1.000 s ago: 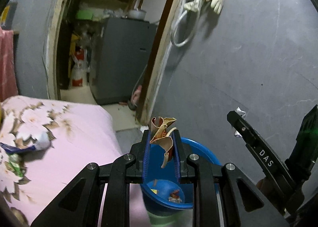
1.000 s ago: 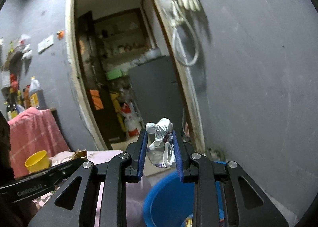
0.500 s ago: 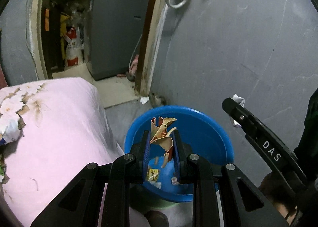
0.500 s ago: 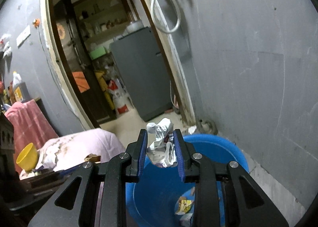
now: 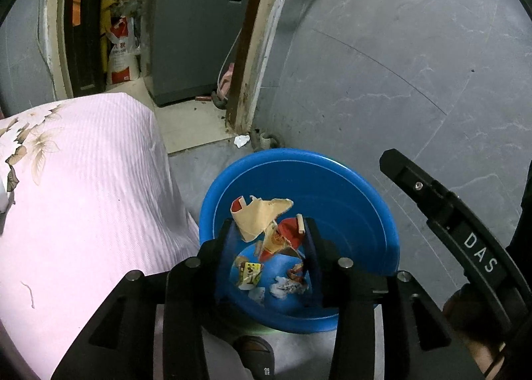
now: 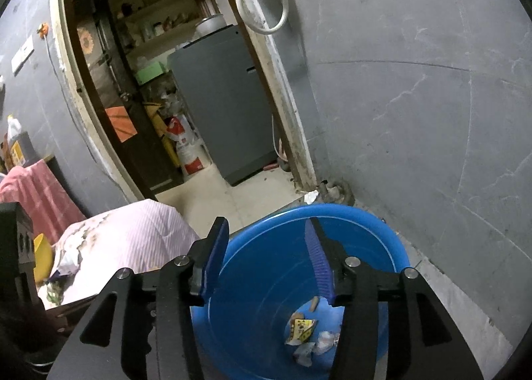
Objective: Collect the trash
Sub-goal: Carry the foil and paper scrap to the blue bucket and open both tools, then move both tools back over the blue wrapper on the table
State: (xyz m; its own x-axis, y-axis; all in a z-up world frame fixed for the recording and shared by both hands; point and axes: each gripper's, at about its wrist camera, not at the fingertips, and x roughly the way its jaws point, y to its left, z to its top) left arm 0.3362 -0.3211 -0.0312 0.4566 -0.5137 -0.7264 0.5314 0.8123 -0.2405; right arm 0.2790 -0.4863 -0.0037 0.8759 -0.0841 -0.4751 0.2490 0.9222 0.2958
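Both grippers are hanging over the blue basin [image 5: 349, 213], which is standing on the grey floor [image 6: 459, 300] beside the corner of the pink bed [image 5: 86, 187] and near the doorway. The left gripper [image 5: 269, 233] has just been opening its fingers; a crumpled tan and red wrapper [image 5: 266, 220] is sitting loosely between them above the basin, no longer squeezed. The right gripper [image 6: 266, 260] has likewise been spreading its fingers, and nothing is lying between them now. Scraps of trash [image 6: 304, 336], among them a yellow packet and white crumpled paper, are lying at the basin's bottom.
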